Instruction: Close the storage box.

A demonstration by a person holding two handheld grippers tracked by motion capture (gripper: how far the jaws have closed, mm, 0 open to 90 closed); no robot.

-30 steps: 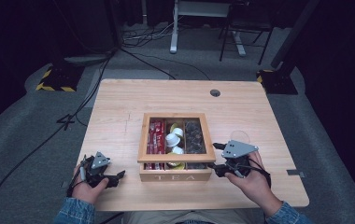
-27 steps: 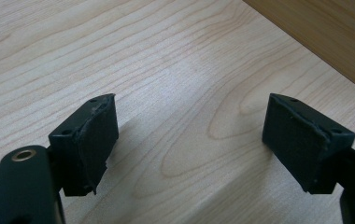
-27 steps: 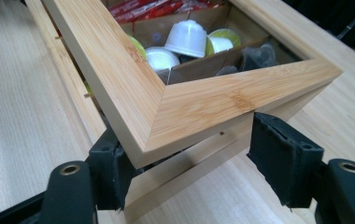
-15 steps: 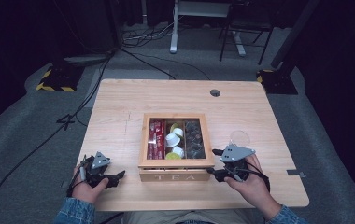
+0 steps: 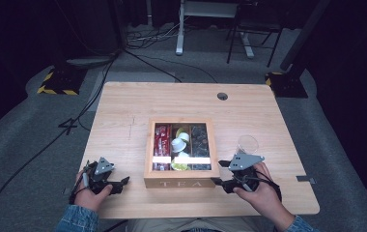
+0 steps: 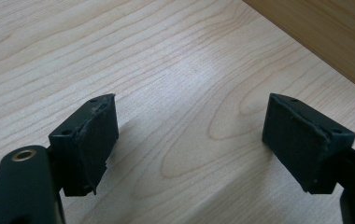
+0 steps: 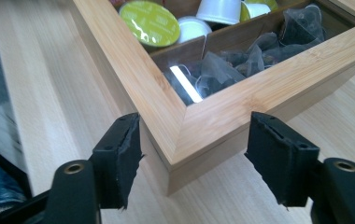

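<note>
A wooden tea box with a glass-paned lid sits mid-table, "TEA" on its front wall. Under the pane lie red packets, white and green capsules and dark tea bags. My right gripper is at the box's front right corner. In the right gripper view its jaws straddle that corner of the lid frame, open, with a gap at the right pad. My left gripper rests near the front left of the table, open over bare wood.
An empty clear glass stands just behind my right hand, right of the box. A round cable hole is at the table's far side. The table's front edge runs close under both hands.
My right gripper has edged slightly left, closer onto the box's front right corner. The left gripper and the box have stayed where they were.
</note>
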